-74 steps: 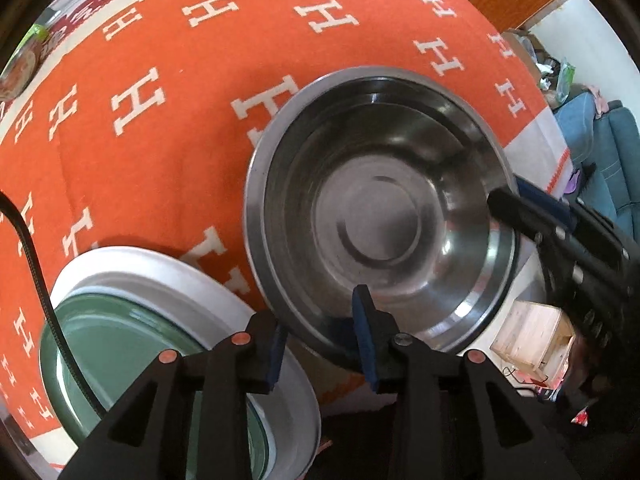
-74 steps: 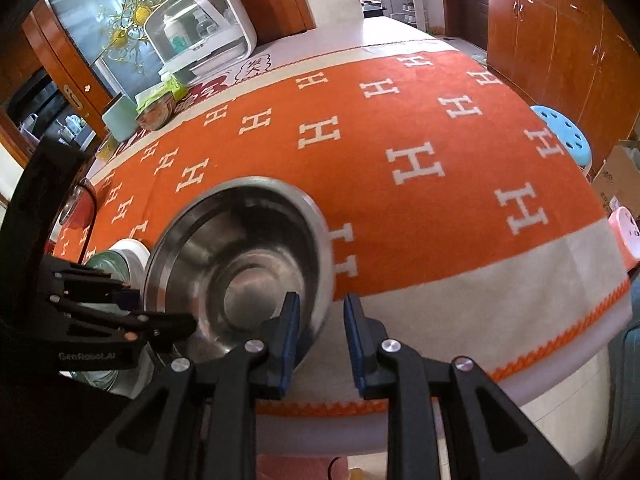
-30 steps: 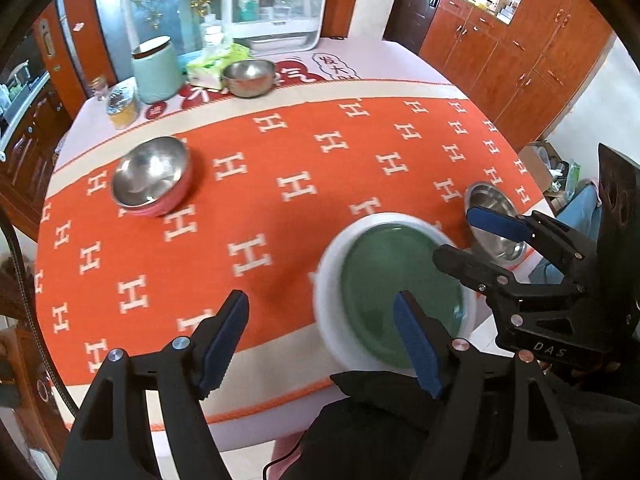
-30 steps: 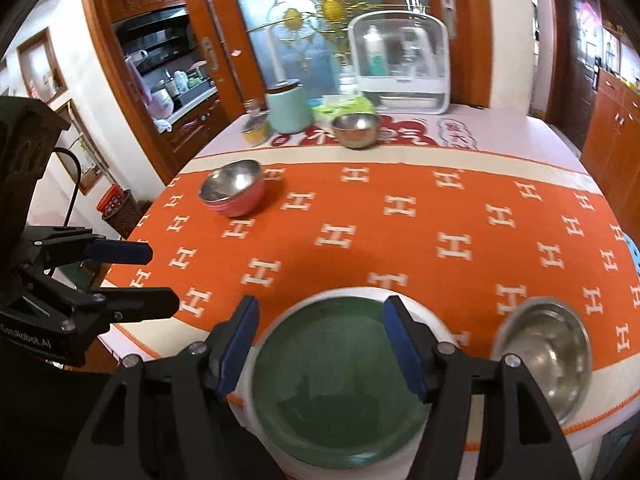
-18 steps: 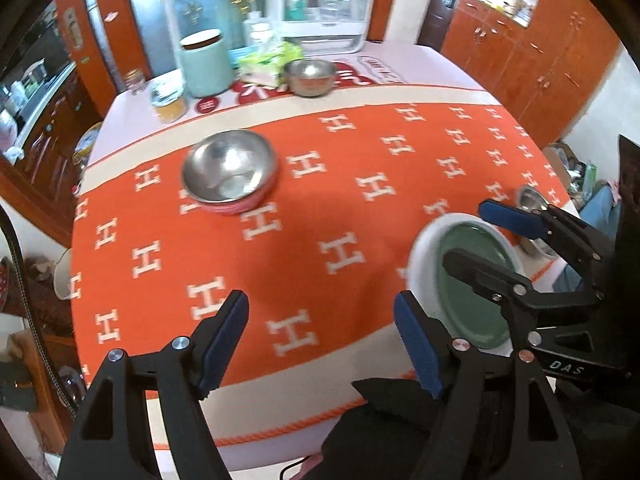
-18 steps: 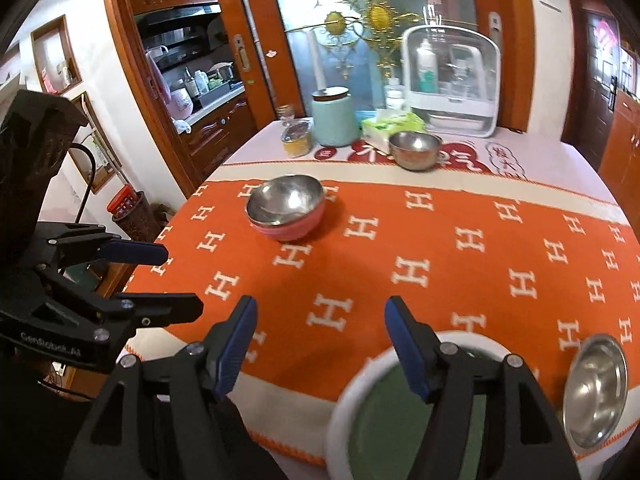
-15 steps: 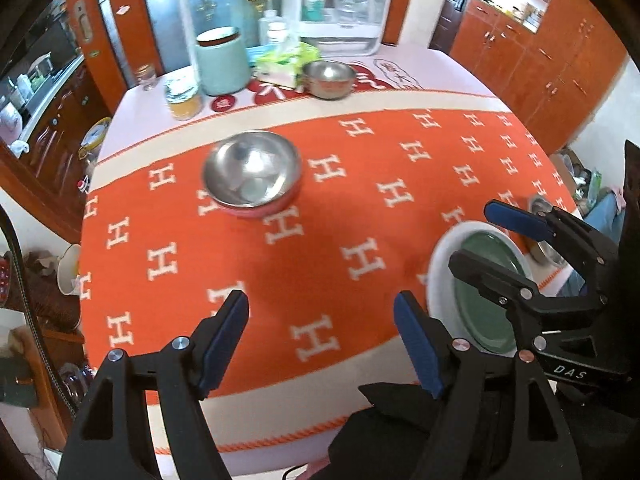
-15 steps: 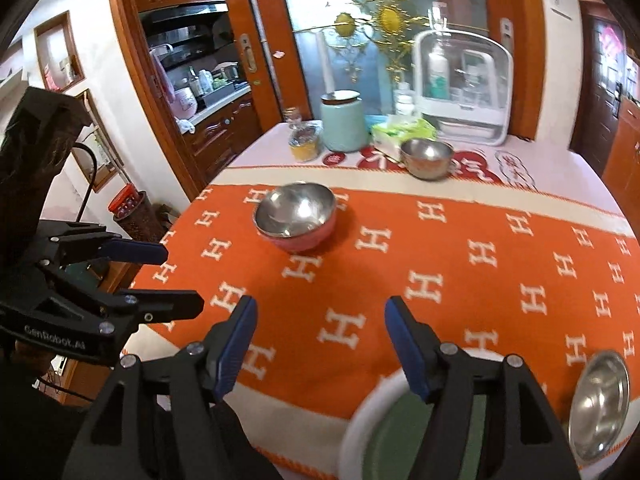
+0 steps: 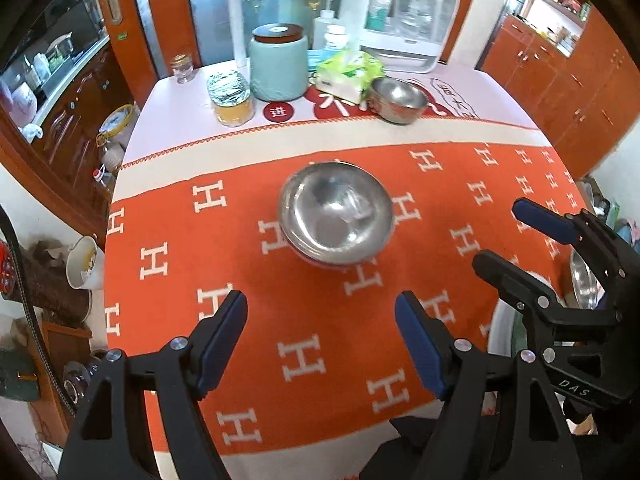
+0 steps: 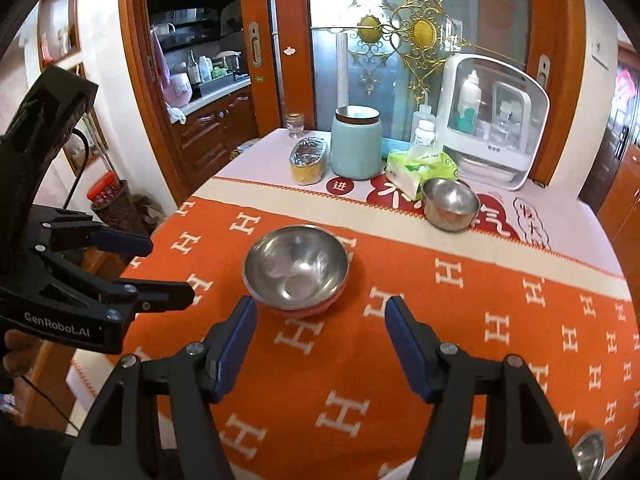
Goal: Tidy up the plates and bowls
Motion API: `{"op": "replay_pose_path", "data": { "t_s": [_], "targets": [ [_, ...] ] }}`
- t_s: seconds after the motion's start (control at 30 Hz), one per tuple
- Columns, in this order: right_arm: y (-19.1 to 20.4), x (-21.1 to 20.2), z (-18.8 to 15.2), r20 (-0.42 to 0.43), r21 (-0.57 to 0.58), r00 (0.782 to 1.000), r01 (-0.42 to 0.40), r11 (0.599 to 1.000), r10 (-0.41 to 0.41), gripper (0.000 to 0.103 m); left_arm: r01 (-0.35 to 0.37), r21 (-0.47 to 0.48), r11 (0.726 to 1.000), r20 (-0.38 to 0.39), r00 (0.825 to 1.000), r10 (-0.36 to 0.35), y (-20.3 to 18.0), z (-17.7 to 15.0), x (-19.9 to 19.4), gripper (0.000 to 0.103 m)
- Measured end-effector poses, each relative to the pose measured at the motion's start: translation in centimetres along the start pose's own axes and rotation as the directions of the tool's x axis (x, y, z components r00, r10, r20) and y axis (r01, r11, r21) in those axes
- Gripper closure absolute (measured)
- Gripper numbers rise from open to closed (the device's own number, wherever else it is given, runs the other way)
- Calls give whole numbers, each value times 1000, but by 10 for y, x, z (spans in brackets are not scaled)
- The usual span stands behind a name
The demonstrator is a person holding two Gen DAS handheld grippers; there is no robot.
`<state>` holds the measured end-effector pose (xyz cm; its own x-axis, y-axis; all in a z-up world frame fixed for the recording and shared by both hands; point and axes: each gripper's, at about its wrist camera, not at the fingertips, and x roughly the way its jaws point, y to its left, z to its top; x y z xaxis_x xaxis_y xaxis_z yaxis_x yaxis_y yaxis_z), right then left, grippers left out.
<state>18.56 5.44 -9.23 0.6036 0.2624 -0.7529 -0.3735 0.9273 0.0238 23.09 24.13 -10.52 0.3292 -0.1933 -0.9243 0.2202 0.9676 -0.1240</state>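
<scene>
Both grippers had left the green plate and steel basin at the near edge. The left gripper (image 9: 320, 340) and right gripper (image 10: 318, 344) hung released and empty, facing the pink-bottomed steel bowl (image 9: 335, 219) mid-cloth, likely next. Upright, mouth up; round, no long axis.

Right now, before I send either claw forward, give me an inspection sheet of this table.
Surface: orange H-patterned cloth over the table.
Job's things: steel bowl with pink outside mid-cloth; smaller steel bowl further back; another steel bowl and a white plate rim at the near right edge.
Clutter: teal canister, foil-topped jar, tissue pack, white cabinet.
Grippers: left claw and right claw open, empty.
Cables: black cable at left.
Surroundings: wooden cabinets, kitchen doorway.
</scene>
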Motion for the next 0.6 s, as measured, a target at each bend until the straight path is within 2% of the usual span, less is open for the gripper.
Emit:
{"op": "replay_pose_path", "data": {
  "t_s": [0.2,0.4,0.6],
  "targets": [
    [-5,30,9,-6,19,1000,10,1000,-10,36,41,-31,999,-31,999,-42,17,19,34,28],
    [-10,63,9,-8,52,1000,-2,999,2,36,70,-55,996,-14,997,-71,27,35,76,28],
    [-15,99,7,-53,96,998,-24,995,29,36,86,-105,991,-10,996,-87,34,41,116,28]
  ]
}}
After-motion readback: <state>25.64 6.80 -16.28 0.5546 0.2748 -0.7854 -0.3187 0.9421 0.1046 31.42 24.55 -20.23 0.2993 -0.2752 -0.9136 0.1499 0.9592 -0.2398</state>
